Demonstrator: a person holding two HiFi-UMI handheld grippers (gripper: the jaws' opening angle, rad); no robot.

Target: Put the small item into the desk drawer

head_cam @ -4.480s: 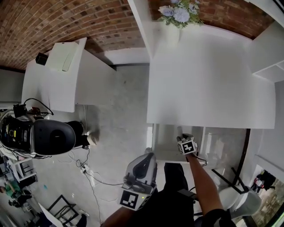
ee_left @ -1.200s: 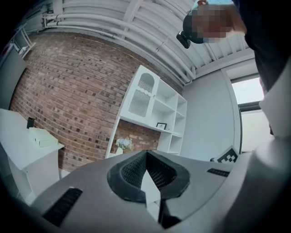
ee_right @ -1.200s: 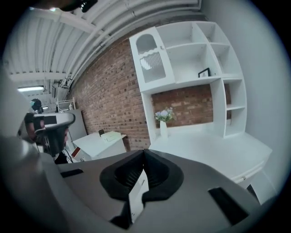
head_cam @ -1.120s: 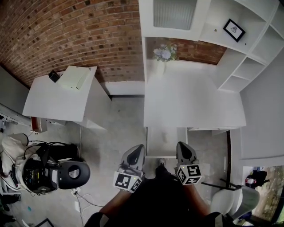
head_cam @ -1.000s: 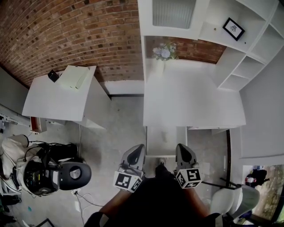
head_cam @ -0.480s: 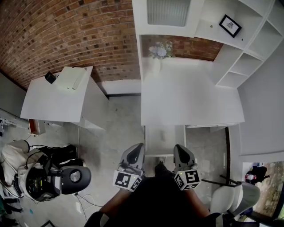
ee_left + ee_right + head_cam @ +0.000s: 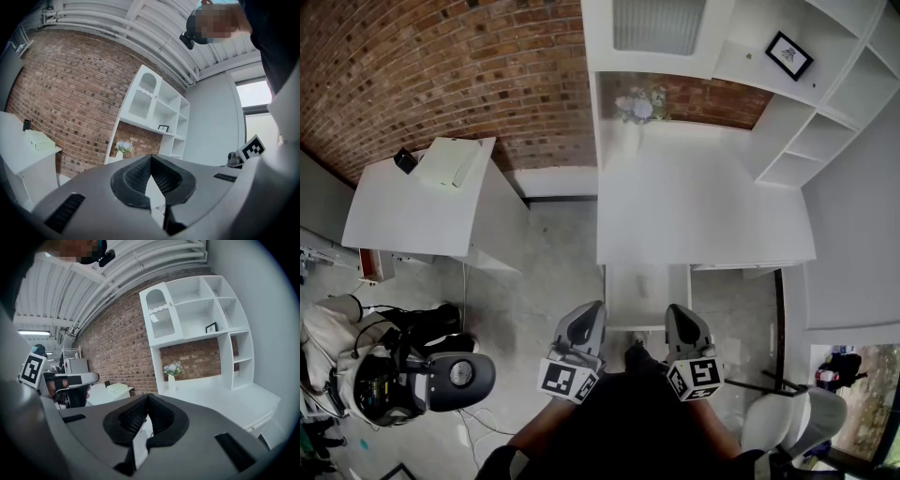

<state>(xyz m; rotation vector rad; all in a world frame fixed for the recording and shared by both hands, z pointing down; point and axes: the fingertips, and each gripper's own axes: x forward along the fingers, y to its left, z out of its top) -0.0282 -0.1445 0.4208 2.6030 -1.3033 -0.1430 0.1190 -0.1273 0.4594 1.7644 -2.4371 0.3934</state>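
Observation:
A white desk point(image 7: 703, 206) stands in front of me in the head view, and its drawer point(image 7: 623, 295) is pulled out at the near edge. A faint small shape point(image 7: 643, 283) lies inside the drawer; I cannot make out what it is. My left gripper point(image 7: 586, 314) and right gripper point(image 7: 678, 314) are held side by side close to my body, just short of the drawer's front. Both are shut with nothing between the pads, as the left gripper point(image 7: 150, 157) and right gripper point(image 7: 147, 395) show in their own views.
A vase of flowers point(image 7: 637, 108) stands at the desk's back edge under a white shelf unit point(image 7: 825, 103) holding a small picture frame point(image 7: 787, 53). A second white desk point(image 7: 422, 202) is on the left. A black chair point(image 7: 455, 375) sits lower left, a white chair point(image 7: 797, 422) lower right.
Since the oldest frame my right gripper has drawn back from the drawer to beside the left one, and I stand farther from the desk. In the last second only the view shifted slightly.

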